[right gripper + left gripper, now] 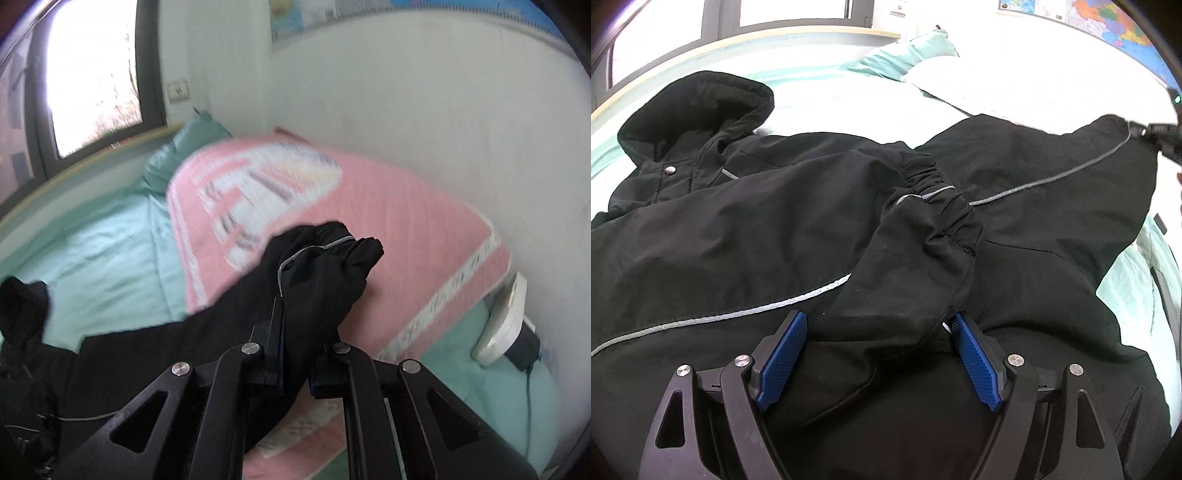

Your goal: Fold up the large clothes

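Step in hand, by my read: folding second sleeve across black jacket (738, 236) spread on bed (820, 99).

Right gripper (299, 332) clenched on sleeve cuff (325, 258), cloth bunched between fingers and running ahead of tips, lifted over pink blanket (406, 221). Advice: carry cuff low and taut toward jacket middle, lay flat over first sleeve, release only once settled.

Left gripper (879, 328) jaws spread, nothing pinched; first folded sleeve (916, 266) lies between and just ahead of blue pads (783, 358). Hood (701, 107) far ahead-left.
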Demonstrator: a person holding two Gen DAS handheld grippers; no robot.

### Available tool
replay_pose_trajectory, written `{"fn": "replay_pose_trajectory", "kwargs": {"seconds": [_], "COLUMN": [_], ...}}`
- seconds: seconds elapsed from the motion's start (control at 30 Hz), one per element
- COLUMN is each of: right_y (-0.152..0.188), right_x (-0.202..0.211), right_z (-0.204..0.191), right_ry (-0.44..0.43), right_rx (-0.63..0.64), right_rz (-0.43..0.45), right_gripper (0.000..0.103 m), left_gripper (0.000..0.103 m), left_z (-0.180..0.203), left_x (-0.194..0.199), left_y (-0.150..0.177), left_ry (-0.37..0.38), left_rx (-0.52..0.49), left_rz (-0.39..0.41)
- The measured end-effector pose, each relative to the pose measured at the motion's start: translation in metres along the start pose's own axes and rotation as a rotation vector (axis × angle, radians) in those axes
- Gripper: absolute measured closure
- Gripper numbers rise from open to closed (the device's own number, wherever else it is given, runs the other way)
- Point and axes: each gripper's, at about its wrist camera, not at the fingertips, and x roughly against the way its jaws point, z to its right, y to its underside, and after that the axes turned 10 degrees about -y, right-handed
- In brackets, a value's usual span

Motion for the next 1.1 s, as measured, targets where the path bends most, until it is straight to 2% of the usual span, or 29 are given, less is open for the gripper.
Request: {"fn": "replay_pose_trajectory", "kwargs": {"seconds": [0.1, 0.17, 0.27, 0.33, 0.43, 0.5, 0.6, 0.7, 0.77, 0.93, 1.03, 1.1], "right_y": [0.014, 0.018, 0.014, 0.010, 0.006, 0.008, 0.021, 0.049, 0.074, 0.158, 0.206, 0.235], "right_x": [-0.022, -0.017, 0.006, 0.023, 0.049, 0.067, 0.089, 0.107, 0.113, 0.119, 0.116, 0.107], "right_z": [0.013, 0.015, -0.001, -0.024, -0.078, -0.126, -0.199, -0.285, -0.339, -0.466, -0.517, -0.548], "right_ry": [-0.008, -0.035, -0.156, -0.247, -0.364, -0.453, -0.572, -0.639, -0.685, -0.734, -0.785, -0.810], "right_rx": [-0.042, -0.035, -0.006, 0.030, 0.123, 0.181, 0.260, 0.387, 0.444, 0.607, 0.671, 0.691], "right_rz": [-0.082, -0.077, -0.063, -0.072, -0.093, -0.106, -0.117, -0.129, -0.162, -0.267, -0.350, -0.401], "right_gripper": [0.091, 0.091, 0.091, 0.091, 0.091, 0.091, 0.091, 0.091, 0.091, 0.091, 0.091, 0.091], "left_gripper": [0.021, 0.021, 0.021, 0.021, 0.021, 0.021, 0.021, 0.021, 0.021, 0.021, 0.021, 0.021], "left_z": [0.000, -0.001, -0.002, -0.009, -0.032, -0.052, -0.084, -0.120, -0.146, -0.188, -0.203, -0.211], "left_x": [0.000, 0.001, 0.006, 0.018, 0.068, 0.108, 0.153, 0.180, 0.197, 0.232, 0.249, 0.254], "left_y": [0.000, 0.000, 0.000, -0.004, -0.012, -0.012, 0.000, 0.023, 0.046, 0.089, 0.104, 0.112], "left_ry": [0.002, 0.003, 0.007, 0.021, 0.056, 0.040, -0.068, -0.225, -0.262, -0.262, -0.178, -0.156], "left_rx": [0.002, 0.005, 0.012, 0.043, 0.105, 0.112, 0.121, 0.152, 0.203, 0.310, 0.315, 0.326], "left_rz": [0.000, 0.002, 0.005, 0.016, 0.059, 0.094, 0.100, 0.062, 0.069, 0.100, 0.131, 0.142]}}
